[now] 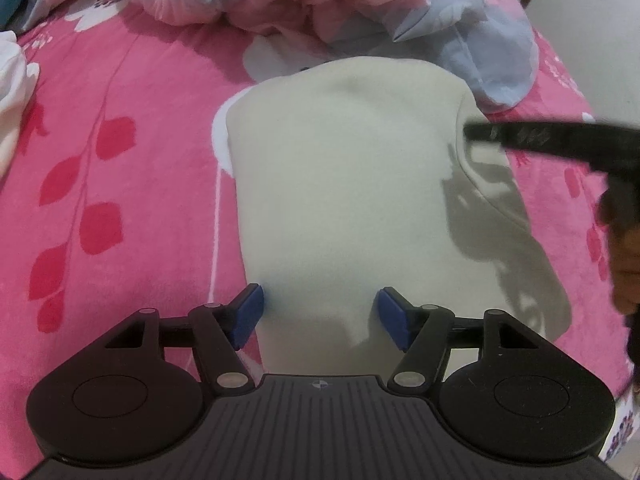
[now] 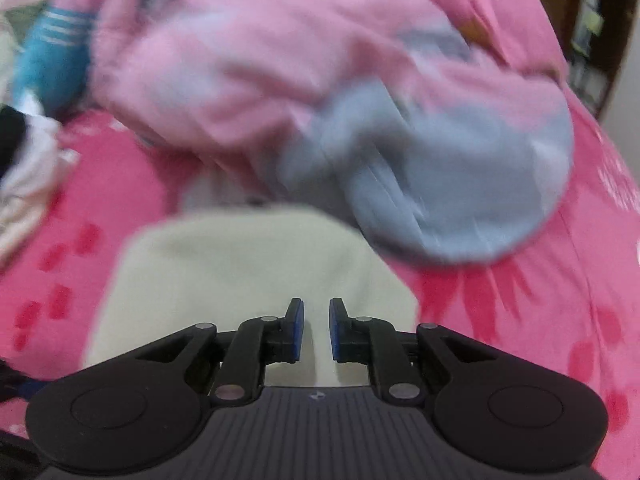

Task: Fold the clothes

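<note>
Item: cream fleece garment (image 1: 344, 184), folded into a narrow panel, lay flat on the pink floral bedspread (image 1: 120, 184). Left gripper (image 1: 320, 312) stood wide and empty over its near edge; right gripper (image 2: 316, 330), nearly closed, gripped nothing. Step: mid-fold. Next, probably: pinch near hem, carry it toward the far end.

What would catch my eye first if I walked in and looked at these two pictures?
Most likely the pale cream garment, lying flat in the middle of a hot-pink flowered bedsheet. Behind it sits a rumpled heap of pink and grey-blue bedding. In front, the left gripper holds its blue-padded fingers wide over the garment's near edge, while the right gripper has its fingers nearly together, with nothing visibly pinched.
</note>
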The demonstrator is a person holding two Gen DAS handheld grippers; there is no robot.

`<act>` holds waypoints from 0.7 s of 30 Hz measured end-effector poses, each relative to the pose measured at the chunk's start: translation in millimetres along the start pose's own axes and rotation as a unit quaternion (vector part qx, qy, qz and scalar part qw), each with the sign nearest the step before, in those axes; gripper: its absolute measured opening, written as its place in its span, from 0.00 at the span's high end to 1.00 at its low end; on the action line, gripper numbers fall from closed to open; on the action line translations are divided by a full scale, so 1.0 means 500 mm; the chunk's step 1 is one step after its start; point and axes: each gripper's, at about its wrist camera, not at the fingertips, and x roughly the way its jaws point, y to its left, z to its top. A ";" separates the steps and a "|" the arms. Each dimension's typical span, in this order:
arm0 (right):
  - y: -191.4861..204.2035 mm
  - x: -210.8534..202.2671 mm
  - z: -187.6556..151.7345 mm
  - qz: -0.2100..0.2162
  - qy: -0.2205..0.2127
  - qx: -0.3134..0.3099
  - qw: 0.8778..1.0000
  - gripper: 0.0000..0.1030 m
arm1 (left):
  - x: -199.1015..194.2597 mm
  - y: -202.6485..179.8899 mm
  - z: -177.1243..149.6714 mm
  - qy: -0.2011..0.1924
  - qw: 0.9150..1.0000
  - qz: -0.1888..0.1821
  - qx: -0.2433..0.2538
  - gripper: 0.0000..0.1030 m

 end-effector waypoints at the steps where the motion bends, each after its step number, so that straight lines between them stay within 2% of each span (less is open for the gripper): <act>1: 0.008 0.003 0.008 0.005 -0.007 -0.007 1.000 0.86 | 0.001 -0.002 0.000 0.001 1.000 0.002 0.000 0.36; 4: 0.027 0.029 0.026 0.006 -0.017 -0.025 1.000 0.86 | 0.003 -0.008 -0.001 0.001 1.000 0.009 0.001 0.36; 10: -0.031 0.150 -0.003 0.000 0.028 0.025 0.999 0.87 | 0.003 -0.014 -0.004 -0.003 1.000 0.017 0.000 0.35; 21: -0.032 0.145 0.002 0.018 0.038 -0.012 0.999 0.85 | 0.005 -0.024 -0.005 -0.004 0.999 0.032 -0.002 0.34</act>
